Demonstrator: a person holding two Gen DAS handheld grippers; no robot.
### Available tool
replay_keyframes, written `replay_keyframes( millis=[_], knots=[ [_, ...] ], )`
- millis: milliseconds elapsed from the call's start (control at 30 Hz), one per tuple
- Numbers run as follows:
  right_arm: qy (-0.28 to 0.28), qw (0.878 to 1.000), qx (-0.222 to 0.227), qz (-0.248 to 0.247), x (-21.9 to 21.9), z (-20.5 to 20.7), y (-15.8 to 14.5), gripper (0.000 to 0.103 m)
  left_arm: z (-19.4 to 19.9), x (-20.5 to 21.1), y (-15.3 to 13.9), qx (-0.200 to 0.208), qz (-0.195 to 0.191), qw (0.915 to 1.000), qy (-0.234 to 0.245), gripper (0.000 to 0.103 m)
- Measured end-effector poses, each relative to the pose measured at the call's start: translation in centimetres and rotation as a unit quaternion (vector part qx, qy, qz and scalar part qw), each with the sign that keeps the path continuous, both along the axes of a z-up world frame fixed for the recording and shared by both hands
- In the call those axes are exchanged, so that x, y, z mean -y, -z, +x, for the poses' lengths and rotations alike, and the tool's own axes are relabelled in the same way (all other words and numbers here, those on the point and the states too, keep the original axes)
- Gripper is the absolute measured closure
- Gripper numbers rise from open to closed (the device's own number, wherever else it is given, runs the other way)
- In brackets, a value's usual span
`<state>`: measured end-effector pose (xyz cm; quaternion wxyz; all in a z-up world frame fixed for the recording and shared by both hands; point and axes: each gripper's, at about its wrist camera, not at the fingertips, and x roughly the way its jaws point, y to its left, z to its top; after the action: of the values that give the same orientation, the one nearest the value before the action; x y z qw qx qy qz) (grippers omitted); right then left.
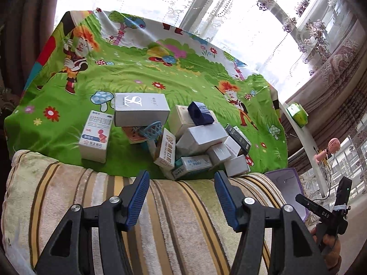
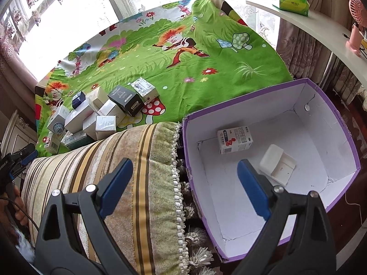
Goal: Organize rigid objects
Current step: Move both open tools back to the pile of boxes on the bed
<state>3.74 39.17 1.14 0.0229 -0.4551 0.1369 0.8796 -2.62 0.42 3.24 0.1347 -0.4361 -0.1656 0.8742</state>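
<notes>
**Both grippers empty over the cushion, boxes waiting on the cloth**

Left wrist view: the left gripper (image 1: 181, 197) hangs over the striped cushion (image 1: 160, 206) with its blue pads apart and nothing between them, aimed toward the pile of boxes (image 1: 201, 142) heaped on the green cartoon cloth (image 1: 160, 73). The heap looks dumped rather than arranged, boxes leaning on each other. Apart from it stands a white medicine box (image 1: 95, 137) with blue Chinese print and a red figure, upright and easy to pinch. A grey box (image 1: 141, 108) behind it bears a large stylised "S" logo. A leaning box (image 1: 166, 150) carries bold orange Chinese characters. The right gripper's handle at the frame's edge reads "DAS".

Right wrist view: the right gripper (image 2: 184, 183) is spread wide and empty, poised at the edge of the purple bin (image 2: 270, 87), which sits just beside the cushion, probably as the collecting container. Inside lie 2 items: a matching medicine box (image 2: 235, 139) and a white plastic piece (image 2: 276, 163). A black box (image 2: 126, 100) shows small print I cannot read.
</notes>
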Motion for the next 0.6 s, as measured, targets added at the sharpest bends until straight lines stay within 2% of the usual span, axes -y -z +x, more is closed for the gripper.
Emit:
replay_keyframes(
  millis=[167,400,533,600],
  knots=[
    [-0.014,1.000,0.005,0.006,1.1,-0.9,0.1,0.009,-0.9,3.0,0.3,0.012,-0.031,0.9987,-0.039,0.043],
    [-0.033,0.999,0.004,0.017,2.8,-2.3,-0.3,0.009,-3.5,3.6,0.2,0.015,-0.065,0.9969,-0.043,0.042],
    [-0.052,0.998,-0.002,0.026,4.4,-3.8,-0.8,0.009,-5.3,2.4,-0.2,0.013,-0.074,0.9962,-0.043,0.021],
    [-0.063,0.998,-0.007,0.031,5.2,-4.5,-1.1,0.009,-6.3,1.6,-0.5,0.009,-0.082,0.9957,-0.043,0.017]
  ],
)
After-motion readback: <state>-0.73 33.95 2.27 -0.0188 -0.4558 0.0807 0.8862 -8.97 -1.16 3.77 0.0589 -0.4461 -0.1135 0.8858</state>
